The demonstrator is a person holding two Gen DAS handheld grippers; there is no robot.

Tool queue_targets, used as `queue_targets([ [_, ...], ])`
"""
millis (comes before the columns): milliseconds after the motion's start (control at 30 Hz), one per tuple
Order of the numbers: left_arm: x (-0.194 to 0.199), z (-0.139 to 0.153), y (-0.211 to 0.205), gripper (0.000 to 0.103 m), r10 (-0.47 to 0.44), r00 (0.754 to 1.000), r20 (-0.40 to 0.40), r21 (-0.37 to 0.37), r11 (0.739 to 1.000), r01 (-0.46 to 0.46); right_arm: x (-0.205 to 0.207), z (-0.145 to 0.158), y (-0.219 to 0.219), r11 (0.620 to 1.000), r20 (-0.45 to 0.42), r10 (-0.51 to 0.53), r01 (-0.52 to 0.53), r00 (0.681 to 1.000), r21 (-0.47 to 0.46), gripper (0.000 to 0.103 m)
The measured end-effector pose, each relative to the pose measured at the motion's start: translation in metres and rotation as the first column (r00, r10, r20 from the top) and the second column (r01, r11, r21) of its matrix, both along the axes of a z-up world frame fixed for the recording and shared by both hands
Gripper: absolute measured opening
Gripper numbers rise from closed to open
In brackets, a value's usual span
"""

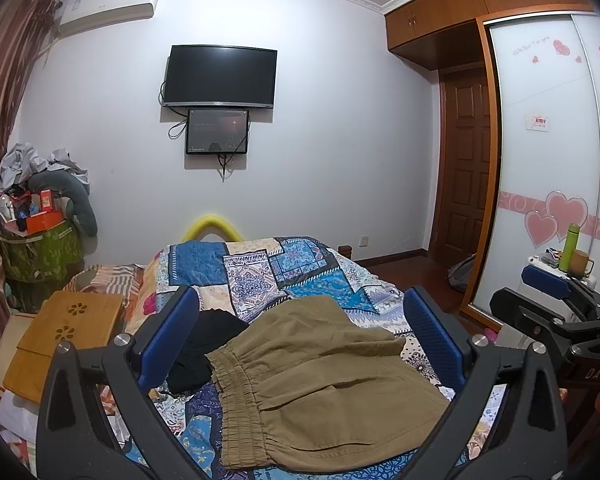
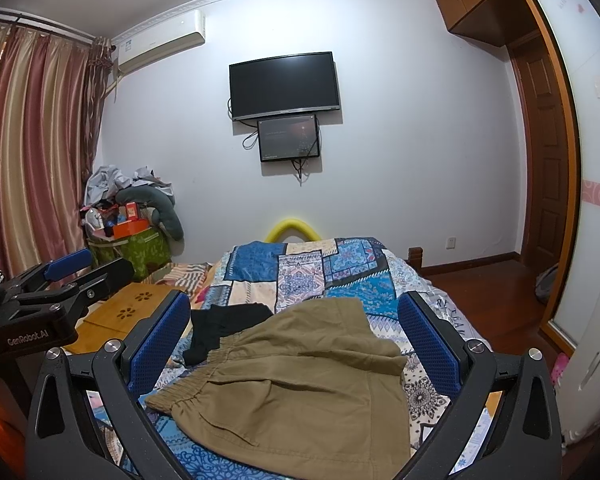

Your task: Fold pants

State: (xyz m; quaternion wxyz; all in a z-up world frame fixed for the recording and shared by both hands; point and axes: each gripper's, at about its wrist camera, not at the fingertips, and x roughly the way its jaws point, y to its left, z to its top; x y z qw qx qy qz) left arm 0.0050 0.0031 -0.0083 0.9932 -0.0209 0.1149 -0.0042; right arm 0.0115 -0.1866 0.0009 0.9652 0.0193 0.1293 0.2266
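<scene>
Both the left gripper (image 1: 300, 320) and right gripper (image 2: 296, 320) are hanging wide apart, empty, above crumpled khaki pants (image 1: 320, 384) lying on the patchwork-quilted bed (image 1: 260, 268).

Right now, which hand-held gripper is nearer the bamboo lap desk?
Left. The left hand-held gripper hovers by the bamboo lap desk; the right hand-held gripper hangs farther off, over the khaki pants.

I see a patchwork quilt (image 1: 260, 268) on the bed, black garment (image 1: 204, 344) lying on it. Wall has a dark TV (image 1: 220, 76), small lit monitor (image 1: 217, 131) just below. Green bottle (image 1: 571, 247) beside brown mug (image 1: 580, 264), far right.
</scene>
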Motion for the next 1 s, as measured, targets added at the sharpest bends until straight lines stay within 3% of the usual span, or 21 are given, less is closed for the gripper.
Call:
queue_targets([
  [1000, 0.0007, 0.0010, 0.0004, 0.103, -0.001, 1.000, 0.001, 0.001, 1.000, 0.001, 0.0080, -0.0058, -0.0055, 1.000, 0.004, -0.003, 0.003, 1.000, -0.001, 0.103],
])
